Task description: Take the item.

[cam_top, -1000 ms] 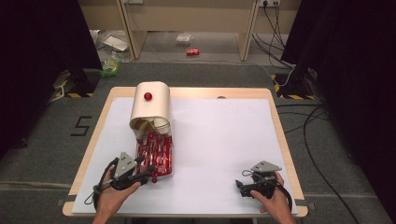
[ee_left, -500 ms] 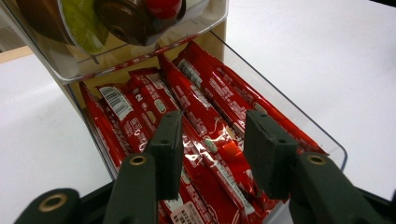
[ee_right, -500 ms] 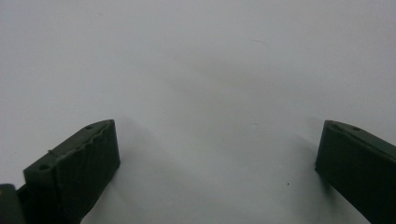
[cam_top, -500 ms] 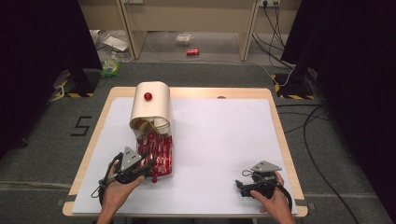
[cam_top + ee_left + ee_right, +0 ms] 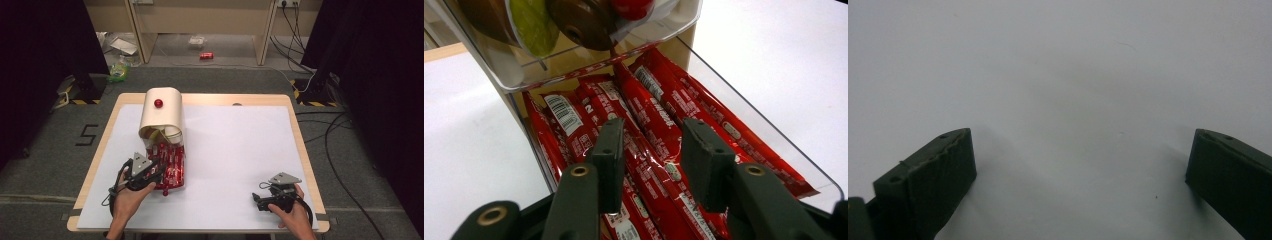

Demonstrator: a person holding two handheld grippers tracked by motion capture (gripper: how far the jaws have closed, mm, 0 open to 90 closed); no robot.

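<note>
While my left gripper (image 5: 651,150) hovered over the clear tray (image 5: 769,132) of red snack bars (image 5: 649,112), jaws just closing, straddling one bar, pads not yet pressing, cream dispenser (image 5: 161,114) behind, my right gripper (image 5: 1080,160) rested wide open and empty on the white table (image 5: 240,145).

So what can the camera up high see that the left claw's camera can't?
The high view alone takes in the whole table, the cream cover with its red knob, the right claw and the floor with its cables. The left gripper view alone gets close enough to show barcodes and lettering on the red candy bars, and round brown and green things in the clear bin above them. Both show the red bars in their clear tray and the left claw, whose jaws have just been closing around one bar.
</note>
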